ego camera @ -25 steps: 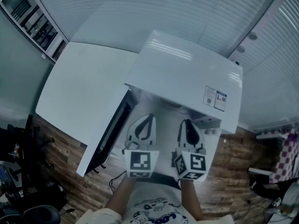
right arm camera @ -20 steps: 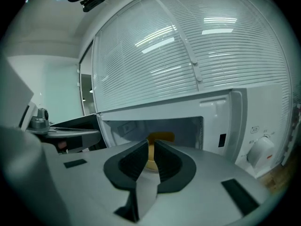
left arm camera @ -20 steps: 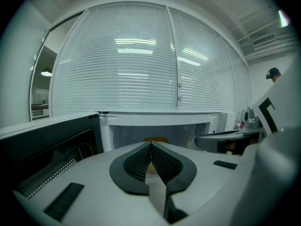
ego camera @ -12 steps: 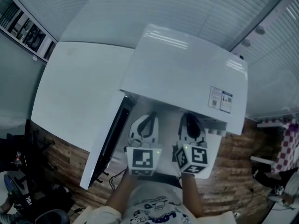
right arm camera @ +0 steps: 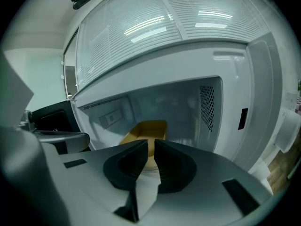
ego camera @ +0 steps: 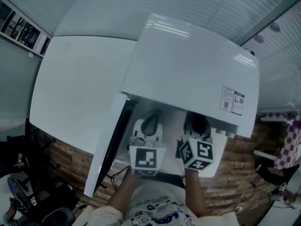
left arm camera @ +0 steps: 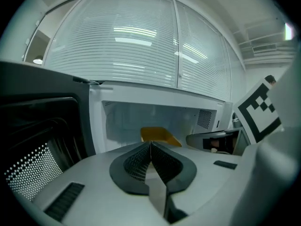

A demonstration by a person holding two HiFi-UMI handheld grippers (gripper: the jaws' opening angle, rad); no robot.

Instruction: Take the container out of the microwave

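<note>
I see the yellow container (right arm camera: 148, 130) inside the open microwave (ego camera: 188, 74), long axis roughly front-to-back. Its near end is cut off behind the jaws, and the head view hides it under the microwave top. It lies ahead of and apart from both tools: left hand-held gripper (left arm camera: 150, 148) has its jaws together, right hand-held gripper (right arm camera: 151, 147) shows a narrow gap, and neither holds anything.

A white table (ego camera: 70, 93) carries the open white microwave (ego camera: 188, 74).
</note>
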